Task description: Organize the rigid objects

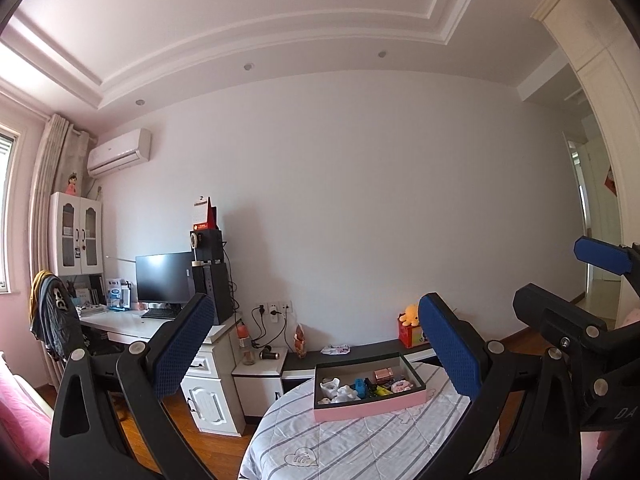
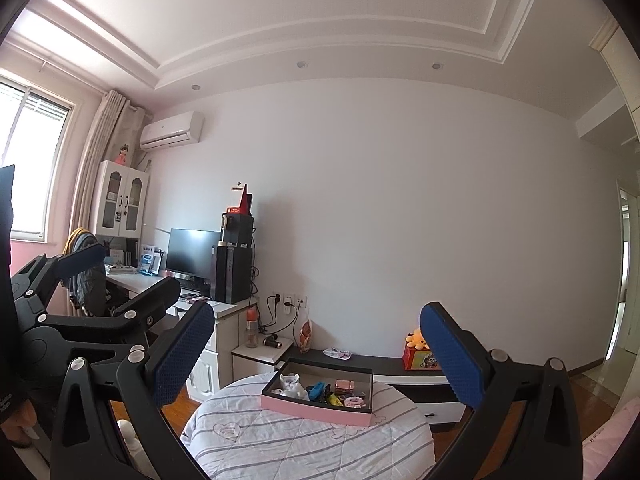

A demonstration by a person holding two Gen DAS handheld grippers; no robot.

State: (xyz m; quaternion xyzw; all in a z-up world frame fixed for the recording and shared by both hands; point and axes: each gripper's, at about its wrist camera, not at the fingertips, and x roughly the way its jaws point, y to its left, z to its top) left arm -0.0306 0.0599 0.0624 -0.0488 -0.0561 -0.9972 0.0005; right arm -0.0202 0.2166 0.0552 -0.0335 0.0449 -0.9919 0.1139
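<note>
A shallow pink box [image 1: 370,403] with a dark inside sits on a round stool with a striped grey-white cover [image 1: 360,440]. It holds several small things: white ceramic figures [image 1: 338,390], a blue object [image 1: 360,385], a rose-gold piece [image 1: 385,375], a yellow item. The same box [image 2: 316,404] shows in the right wrist view. My left gripper [image 1: 320,344] is open and empty, raised well short of the box. My right gripper [image 2: 320,350] is open and empty too, also back from the box. Each gripper shows at the edge of the other's view.
A white desk [image 1: 120,322] with a monitor [image 1: 166,278], black tower and chair stands at left. A low dark cabinet [image 1: 360,350] along the wall carries an orange plush [image 1: 410,314] on a red box. Wood floor lies around the stool. A doorway [image 1: 600,256] is at right.
</note>
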